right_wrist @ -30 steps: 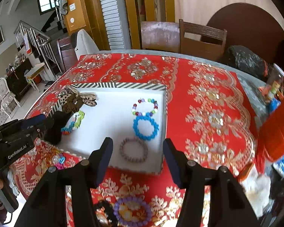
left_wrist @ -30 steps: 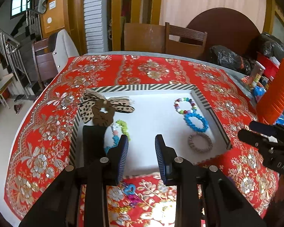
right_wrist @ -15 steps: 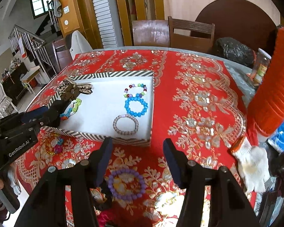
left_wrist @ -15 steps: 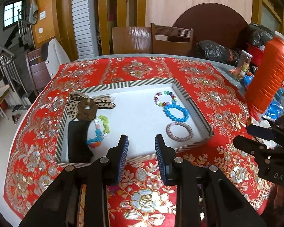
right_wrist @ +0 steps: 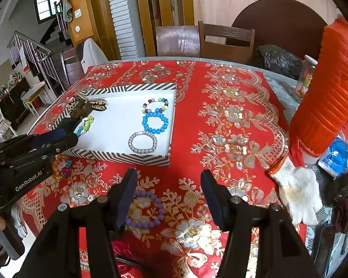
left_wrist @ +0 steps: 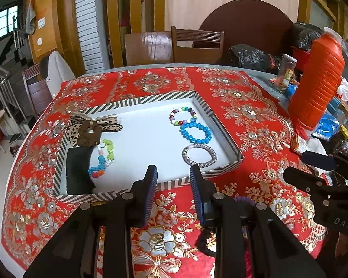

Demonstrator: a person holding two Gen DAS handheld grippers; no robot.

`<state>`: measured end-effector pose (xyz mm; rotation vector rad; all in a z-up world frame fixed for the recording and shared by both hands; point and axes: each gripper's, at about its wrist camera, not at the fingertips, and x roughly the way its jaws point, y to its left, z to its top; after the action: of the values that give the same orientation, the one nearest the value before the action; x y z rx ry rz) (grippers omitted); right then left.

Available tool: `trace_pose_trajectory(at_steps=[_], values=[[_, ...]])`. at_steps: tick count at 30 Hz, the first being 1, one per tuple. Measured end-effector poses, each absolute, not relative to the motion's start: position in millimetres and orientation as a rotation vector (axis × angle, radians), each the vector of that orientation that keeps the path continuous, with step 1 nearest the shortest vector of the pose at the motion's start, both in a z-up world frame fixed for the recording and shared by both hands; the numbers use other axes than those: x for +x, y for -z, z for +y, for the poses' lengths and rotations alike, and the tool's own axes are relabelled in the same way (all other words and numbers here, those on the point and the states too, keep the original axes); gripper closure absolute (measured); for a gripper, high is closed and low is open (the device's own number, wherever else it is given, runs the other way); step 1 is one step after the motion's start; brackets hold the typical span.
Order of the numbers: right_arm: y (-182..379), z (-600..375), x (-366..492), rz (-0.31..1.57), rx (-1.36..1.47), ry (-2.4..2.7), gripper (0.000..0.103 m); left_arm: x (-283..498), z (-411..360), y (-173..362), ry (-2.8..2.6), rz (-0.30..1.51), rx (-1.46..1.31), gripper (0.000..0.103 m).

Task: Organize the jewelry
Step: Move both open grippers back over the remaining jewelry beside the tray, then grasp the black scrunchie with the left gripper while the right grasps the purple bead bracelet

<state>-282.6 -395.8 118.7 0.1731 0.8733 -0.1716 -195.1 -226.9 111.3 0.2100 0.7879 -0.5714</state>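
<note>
A white tray with a striped rim (left_wrist: 227, 134) (right_wrist: 118, 156) sits on the red cloth. In it lie a multicolour bead bracelet (left_wrist: 183, 116), a blue bead bracelet (left_wrist: 195, 134) (right_wrist: 155, 122), a silver bracelet (left_wrist: 199, 155) (right_wrist: 142, 142), a leopard scrunchie (left_wrist: 88, 129), a green-blue bracelet (left_wrist: 103, 157) and a black item (left_wrist: 77, 169). A purple bead bracelet (right_wrist: 146, 209) lies on the cloth by my right gripper's left finger. My left gripper (left_wrist: 173, 191) is open and empty, just short of the tray's near rim. My right gripper (right_wrist: 169, 195) is open and empty above the cloth.
A tall orange container (right_wrist: 329, 92) stands at the right with a white glove (right_wrist: 294, 192), a jar (left_wrist: 286, 70) and black bags (left_wrist: 252, 56) near it. Small colourful trinkets (right_wrist: 62, 166) lie on the cloth left of the tray. Wooden chairs (left_wrist: 194, 44) stand behind the table.
Both grippers have drawn back from the tray toward the table's near edge. The purple bracelet has come into view under the right gripper. Both stay open.
</note>
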Motion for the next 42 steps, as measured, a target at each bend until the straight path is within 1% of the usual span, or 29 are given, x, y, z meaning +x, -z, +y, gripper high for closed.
trace_pose_trajectory(at_steps=[6, 12, 25, 42], values=[[-117, -400, -288, 0.883, 0.163, 0.18, 0.043, -191, -220, -110, 0.581, 0.822, 0.177, 0.075], [-102, -408, -290, 0.932, 0.163, 0.177, 0.043, -184, -205, -105, 0.607, 0.882, 0.132, 0.075], [-80, -403, -280, 0.975, 0.164, 0.147, 0.043, -204, -210, -75, 0.646, 0.969, 0.189, 0.075], [-70, -393, -274, 0.994, 0.162, 0.11, 0.043, -213, -208, -72, 0.647, 0.985, 0.203, 0.075]])
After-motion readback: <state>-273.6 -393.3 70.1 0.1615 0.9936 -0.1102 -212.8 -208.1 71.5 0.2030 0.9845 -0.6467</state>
